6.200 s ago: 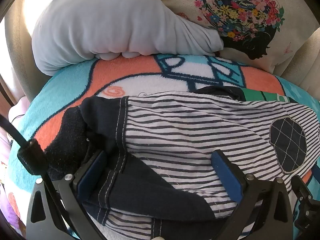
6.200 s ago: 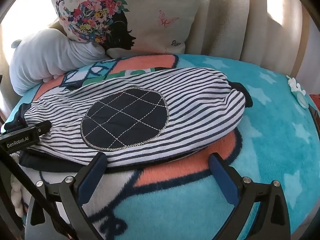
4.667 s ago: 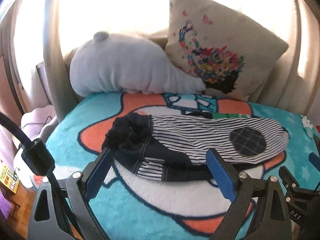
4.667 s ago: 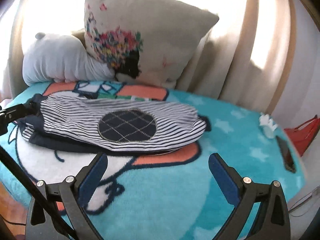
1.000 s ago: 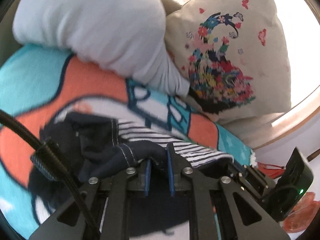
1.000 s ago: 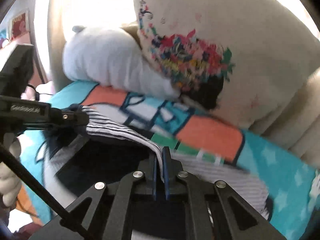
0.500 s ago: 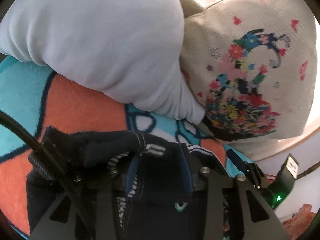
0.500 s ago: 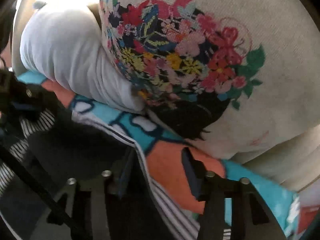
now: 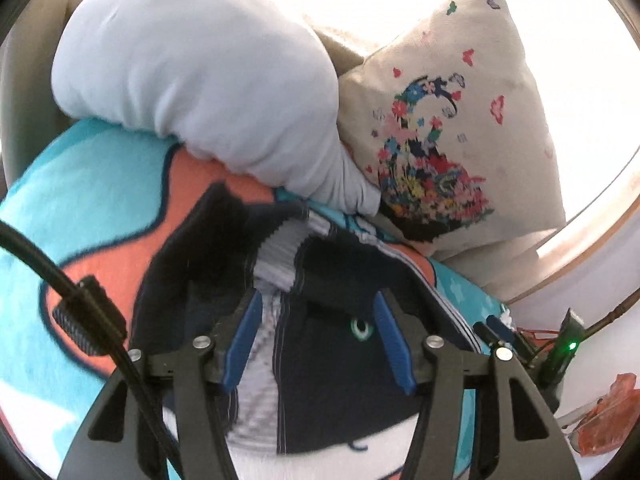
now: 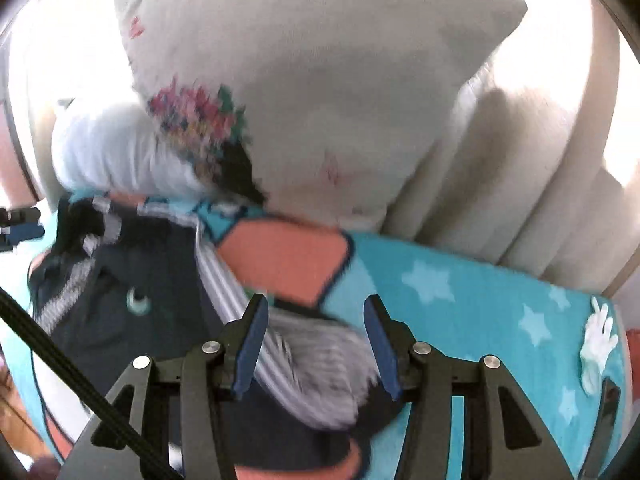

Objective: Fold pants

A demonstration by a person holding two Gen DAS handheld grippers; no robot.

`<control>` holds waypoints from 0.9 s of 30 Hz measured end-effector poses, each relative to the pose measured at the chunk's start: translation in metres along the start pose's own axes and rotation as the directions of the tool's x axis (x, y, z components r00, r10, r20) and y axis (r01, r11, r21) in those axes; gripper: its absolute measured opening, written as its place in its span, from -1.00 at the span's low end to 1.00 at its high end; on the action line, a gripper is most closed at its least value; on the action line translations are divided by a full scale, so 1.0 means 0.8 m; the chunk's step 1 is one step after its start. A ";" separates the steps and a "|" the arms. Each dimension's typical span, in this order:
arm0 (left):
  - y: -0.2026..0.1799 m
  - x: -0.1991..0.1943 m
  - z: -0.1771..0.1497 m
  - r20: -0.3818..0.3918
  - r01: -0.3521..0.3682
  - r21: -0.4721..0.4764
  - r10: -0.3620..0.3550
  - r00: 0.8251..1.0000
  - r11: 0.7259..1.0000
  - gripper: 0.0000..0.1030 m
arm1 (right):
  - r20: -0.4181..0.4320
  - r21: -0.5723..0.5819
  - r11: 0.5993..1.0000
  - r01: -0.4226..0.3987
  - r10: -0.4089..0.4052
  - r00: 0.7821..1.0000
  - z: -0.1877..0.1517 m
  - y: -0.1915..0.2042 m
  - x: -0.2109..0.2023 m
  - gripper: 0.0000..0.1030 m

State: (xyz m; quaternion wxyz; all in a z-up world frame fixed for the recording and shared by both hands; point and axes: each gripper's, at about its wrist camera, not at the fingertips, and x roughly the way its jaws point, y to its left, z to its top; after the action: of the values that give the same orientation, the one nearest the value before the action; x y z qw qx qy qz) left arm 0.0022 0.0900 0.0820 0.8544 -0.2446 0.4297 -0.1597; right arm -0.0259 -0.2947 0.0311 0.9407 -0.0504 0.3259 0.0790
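The pants (image 9: 332, 364) are dark navy and striped, lying spread on the colourful blanket (image 9: 80, 208). A small teal mark shows on the navy part. My left gripper (image 9: 316, 300) is open above them, its blue pads on either side of the navy cloth, holding nothing. In the right wrist view the pants (image 10: 160, 288) lie to the left and under my right gripper (image 10: 314, 302), which is open over the striped cloth and the orange part of the blanket (image 10: 460, 296). That view is blurred.
A pale grey plush cushion (image 9: 200, 80) and a beige pillow with a flower print (image 9: 452, 140) lean at the back. A beige padded backrest (image 10: 520, 180) stands behind. A white glove-shaped toy (image 10: 598, 344) lies at the blanket's right edge. An orange object (image 9: 612, 416) lies at the right.
Both grippers have opened and let go of the pants, which now lie on the blanket. Both grippers have drawn back a little from the pillows.
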 end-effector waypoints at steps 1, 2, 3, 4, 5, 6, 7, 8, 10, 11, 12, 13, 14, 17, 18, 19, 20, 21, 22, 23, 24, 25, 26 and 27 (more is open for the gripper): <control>0.000 0.001 -0.007 -0.005 0.001 -0.001 -0.001 1.000 1.000 0.11 | 0.003 -0.016 1.000 -0.003 0.003 1.000 -0.009 0.001 -0.004 0.03; 0.002 0.001 -0.013 -0.010 -0.001 0.000 0.001 1.000 1.000 0.11 | 0.009 -0.031 0.999 -0.010 0.010 1.000 -0.018 0.002 -0.008 0.03; 0.002 0.002 -0.019 -0.014 -0.005 0.004 0.005 1.000 1.000 0.11 | 0.014 -0.041 0.999 -0.011 0.012 1.000 -0.025 0.005 -0.009 0.07; 0.002 0.003 -0.024 -0.017 -0.011 0.008 0.011 1.000 1.000 0.11 | 0.018 -0.055 0.998 -0.005 0.006 1.000 -0.030 0.007 -0.011 0.09; 0.003 0.003 -0.029 -0.021 -0.022 0.015 0.022 1.000 1.000 0.11 | 0.023 -0.082 0.997 0.011 -0.009 1.000 -0.035 0.013 -0.010 0.09; 0.004 0.003 -0.033 -0.023 -0.029 0.019 0.029 0.999 0.999 0.11 | 0.021 -0.106 0.994 0.024 -0.022 1.000 -0.036 0.019 -0.006 0.09; 0.005 0.003 -0.037 -0.024 -0.036 0.024 0.037 0.999 0.999 0.11 | 0.015 -0.130 0.991 0.037 -0.035 0.999 -0.038 0.026 0.000 0.09; 0.007 0.000 -0.041 -0.023 -0.041 0.029 0.042 0.999 0.999 0.11 | 0.014 -0.140 0.989 0.039 -0.037 0.999 -0.041 0.028 0.002 0.09; 0.012 -0.006 -0.049 -0.016 -0.050 0.033 0.050 0.999 0.998 0.11 | 0.029 -0.139 0.990 0.027 -0.023 0.999 -0.039 0.029 0.000 0.09; 0.015 -0.008 -0.051 -0.012 -0.055 0.031 0.055 0.998 0.998 0.11 | 0.048 -0.153 0.987 0.045 -0.038 0.998 -0.038 0.031 -0.003 0.09; 0.019 -0.010 -0.053 -0.007 -0.061 0.025 0.062 0.998 0.998 0.11 | 0.055 -0.173 0.982 0.071 -0.063 0.997 -0.038 0.033 -0.002 0.09; 0.022 -0.010 -0.054 -0.003 -0.065 0.018 0.065 0.998 0.998 0.11 | 0.042 -0.193 0.977 0.092 -0.085 0.995 -0.036 0.033 0.004 -0.24; 0.026 -0.011 -0.054 0.001 -0.067 0.010 0.067 0.998 0.998 0.11 | -0.006 -0.199 0.975 0.103 -0.106 0.994 -0.031 0.030 0.015 -0.71; 0.035 -0.009 -0.055 0.002 -0.072 -0.008 0.072 0.997 0.997 0.11 | -0.054 -0.132 0.990 0.043 -0.051 0.997 -0.005 0.013 0.024 -0.94; 0.038 -0.006 -0.055 -0.001 -0.079 -0.014 0.079 0.997 0.997 0.11 | -0.049 -0.107 0.993 0.043 -0.048 0.998 0.009 0.006 0.025 -0.94; 0.041 -0.004 -0.054 -0.003 -0.084 -0.022 0.084 0.996 0.996 0.11 | -0.043 -0.085 0.995 0.045 -0.049 0.998 0.021 -0.001 0.026 -0.94; 0.045 -0.001 -0.054 -0.006 -0.088 -0.034 0.087 0.996 0.996 0.11 | -0.039 -0.054 0.997 0.048 -0.050 0.998 0.039 -0.011 0.030 -0.94; 0.047 -0.001 -0.055 -0.007 -0.088 -0.041 0.088 0.996 0.995 0.11 | -0.039 -0.026 0.998 0.057 -0.058 0.998 0.054 -0.021 0.037 -0.94; 0.049 0.000 -0.056 -0.008 -0.087 -0.048 0.087 0.996 0.995 0.11 | -0.039 -0.010 0.998 0.068 -0.068 0.997 0.061 -0.024 0.043 -0.94; 0.050 -0.001 -0.057 -0.007 -0.087 -0.052 0.087 0.996 0.995 0.11 | -0.038 0.015 0.995 0.094 -0.093 0.995 0.072 -0.031 0.053 -0.94; 0.052 -0.002 -0.058 -0.005 -0.088 -0.056 0.088 0.996 0.995 0.11 | -0.041 0.029 0.993 0.115 -0.113 0.993 0.077 -0.034 0.061 -0.90; 0.054 -0.003 -0.059 -0.004 -0.089 -0.059 0.089 0.996 0.994 0.11 | -0.050 0.032 0.991 0.130 -0.128 0.990 0.081 -0.035 0.069 -0.78; 0.056 -0.005 -0.060 -0.003 -0.091 -0.063 0.091 0.996 0.994 0.11 | -0.062 0.026 0.988 0.151 -0.149 0.987 0.084 -0.036 0.077 -0.69; 0.060 -0.007 -0.060 -0.001 -0.092 -0.069 0.092 0.996 0.993 0.11 | -0.068 0.026 0.984 0.174 -0.172 0.983 0.084 -0.037 0.079 -0.51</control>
State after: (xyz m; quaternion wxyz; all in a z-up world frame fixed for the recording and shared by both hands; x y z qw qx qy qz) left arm -0.0373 0.1191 0.0347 0.8524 -0.2539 0.4449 -0.1050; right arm 0.0694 -0.3064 0.0456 0.9335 -0.0663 0.3522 -0.0097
